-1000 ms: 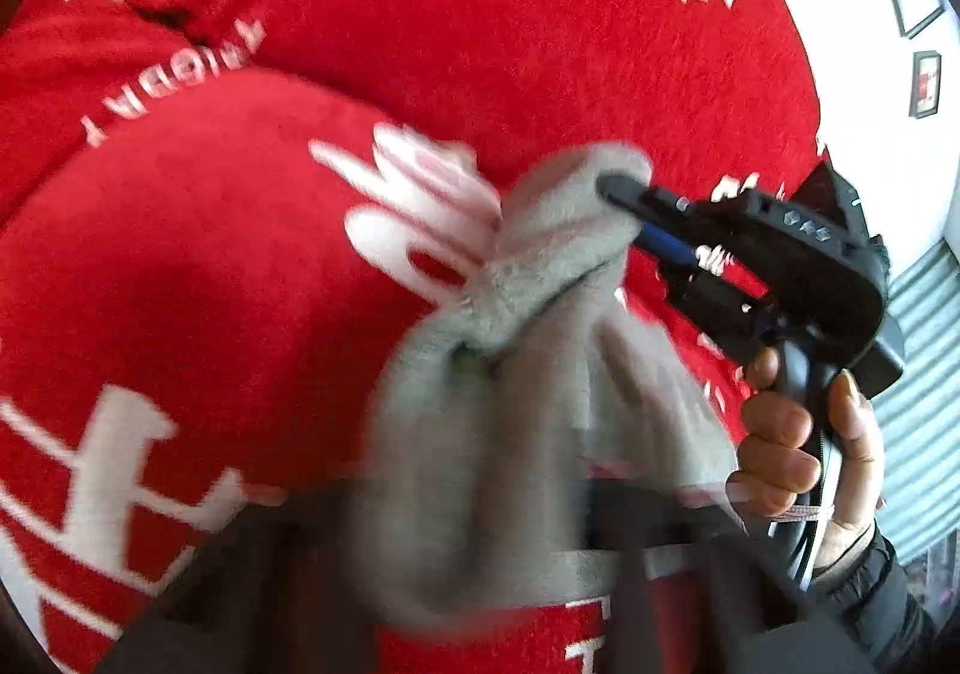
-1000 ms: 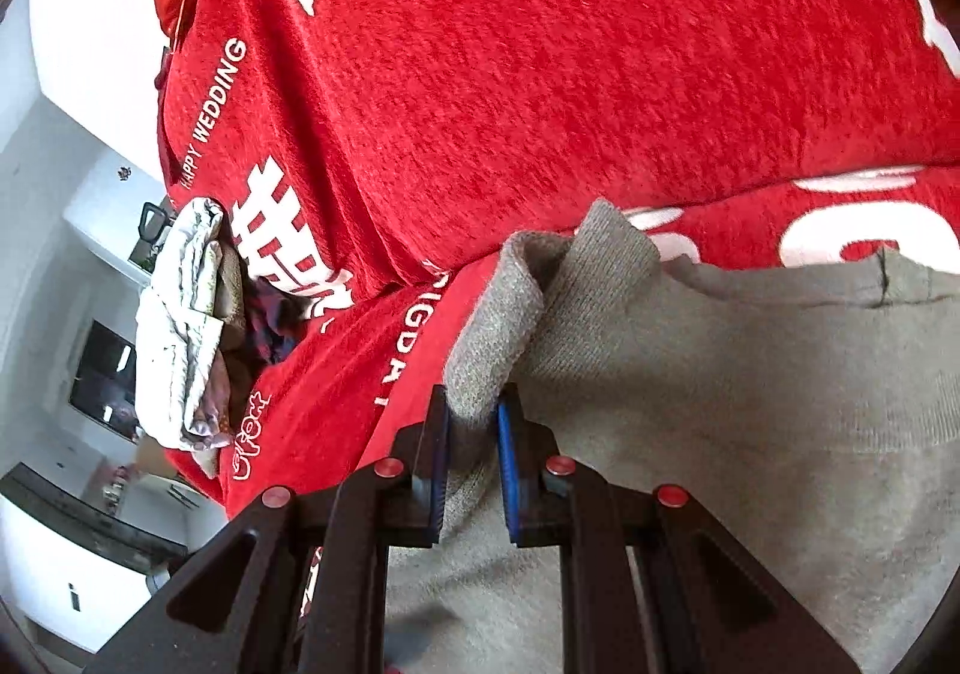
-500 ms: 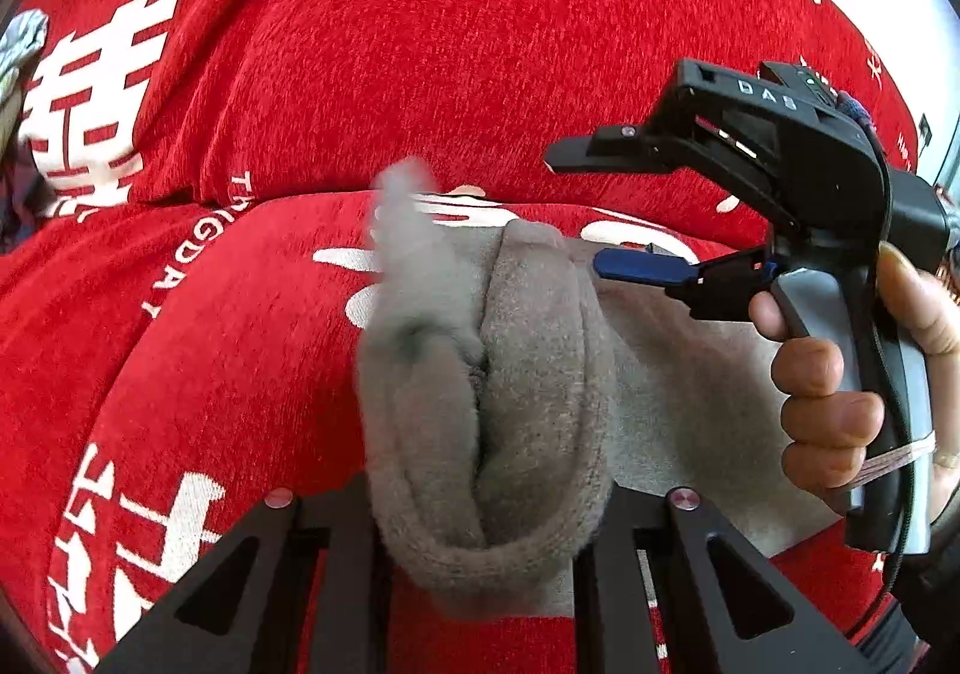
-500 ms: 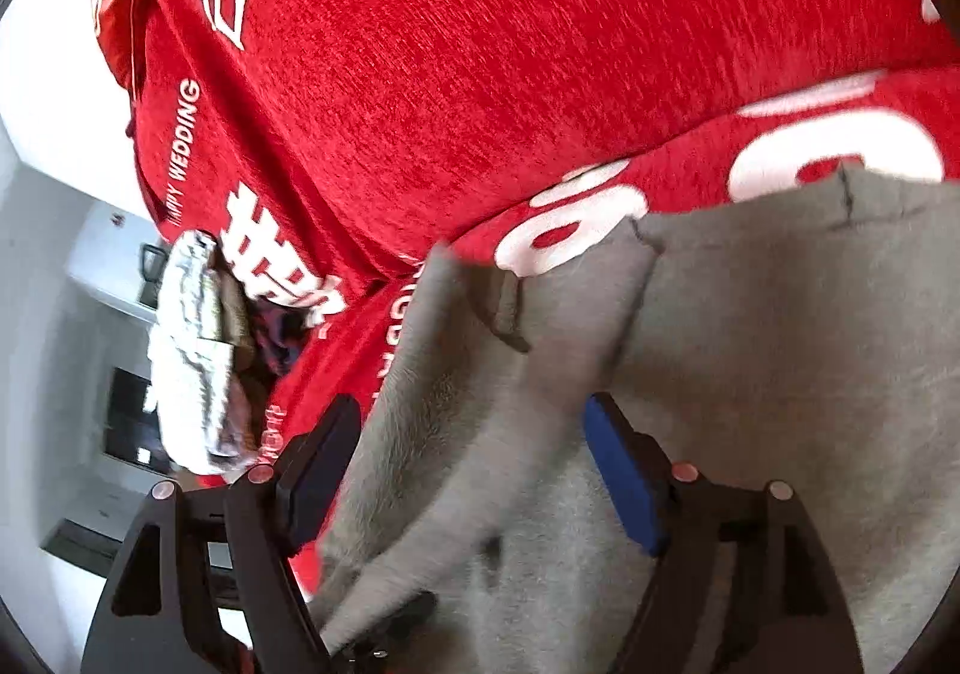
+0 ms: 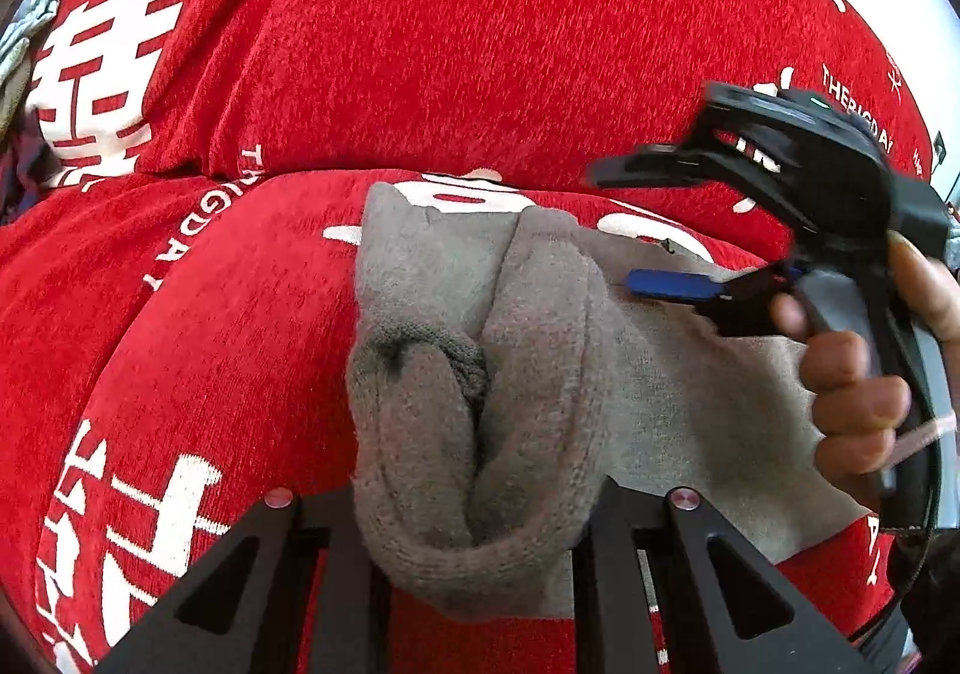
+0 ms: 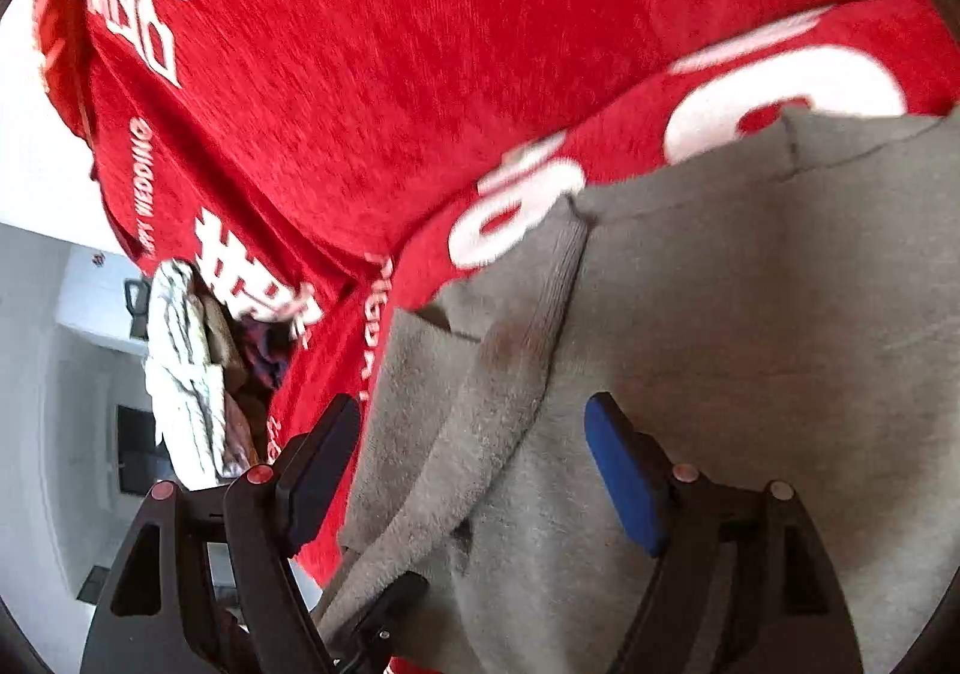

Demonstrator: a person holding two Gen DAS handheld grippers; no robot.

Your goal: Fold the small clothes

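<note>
A small grey knitted garment lies on a red cover with white lettering. My left gripper is shut on a thick bunched fold of it, which bulges up between the two black fingers and hides the pads. In the left wrist view a hand holds my right gripper at the right, its jaws wide apart just over the garment's far edge. From the right wrist view, that right gripper stands open above the grey garment, a loose folded strip lying between its fingers without being pressed.
The red cover is a soft, humped surface with a fold running across it. A heap of other clothes sits at its left edge, also seen as a heap of clothes in the left wrist view. Beyond it is a white room.
My right gripper let go of the garment's edge and opened wide, then sank a little toward the cloth. My left gripper rolled and rose with the bunched fold still in it.
</note>
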